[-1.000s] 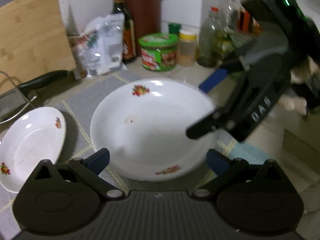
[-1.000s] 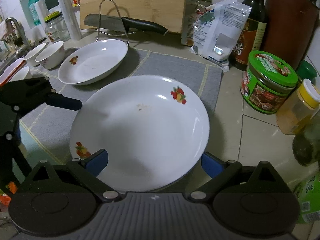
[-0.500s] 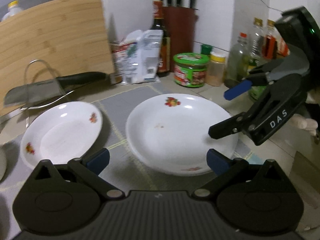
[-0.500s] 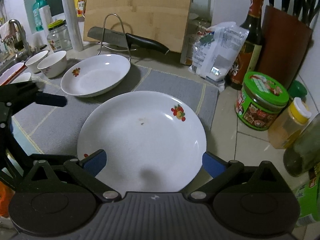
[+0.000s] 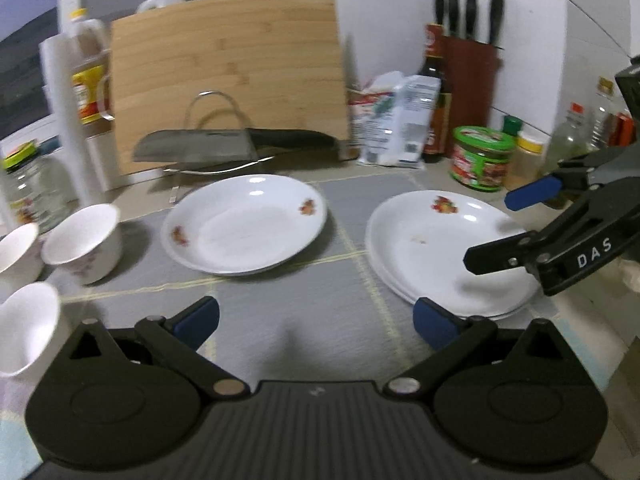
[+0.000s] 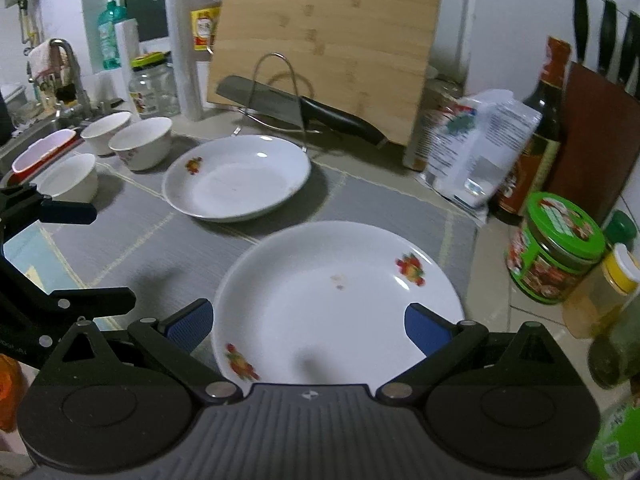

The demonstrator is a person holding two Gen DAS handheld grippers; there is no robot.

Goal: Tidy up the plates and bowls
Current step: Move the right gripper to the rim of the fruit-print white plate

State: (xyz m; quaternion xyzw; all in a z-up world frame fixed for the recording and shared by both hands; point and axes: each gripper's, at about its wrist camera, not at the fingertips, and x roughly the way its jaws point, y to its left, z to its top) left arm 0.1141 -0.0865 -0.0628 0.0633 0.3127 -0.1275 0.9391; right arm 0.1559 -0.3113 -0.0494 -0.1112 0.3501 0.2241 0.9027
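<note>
Both grippers have drawn back from the plates since a second ago, so far more of the counter shows. In the left wrist view the left gripper (image 5: 316,318) fills the bottom of the frame, its blue-padded fingers (image 5: 198,316) spread wide over bare grey mat (image 5: 288,312) and pinching nothing; earlier they framed the big plate closely. In the right wrist view the right gripper (image 6: 308,326) is likewise spread, holding nothing, with the near rim of the stack of plates (image 6: 340,300) lying between its pads.

That stack sits at centre right of the left view (image 5: 444,248), with at least two rims visible at its lower edge and a small brown speck on the top plate. The right gripper (image 5: 520,224) reaches in from the right edge above the stack's far side, with "DAS" in white on its arm.

Further up, at mid-frame, a single plate (image 5: 244,224) with fruit motifs lies on the mat, apart from the stack. At the left edge stand three white bowls (image 5: 82,244), newly in view, the nearest one blurred.

Behind them, in the upper half, a cleaver (image 5: 224,148) rests on a wire rack before a leaning bamboo cutting board (image 5: 228,76). To the right are a white printed bag (image 5: 400,124), a dark sauce bottle (image 5: 434,92), a knife block (image 5: 472,76) and a green-lidded jar (image 5: 482,158); their labels are too blurred to read. A paper roll (image 5: 64,120) stands at upper left.
</note>
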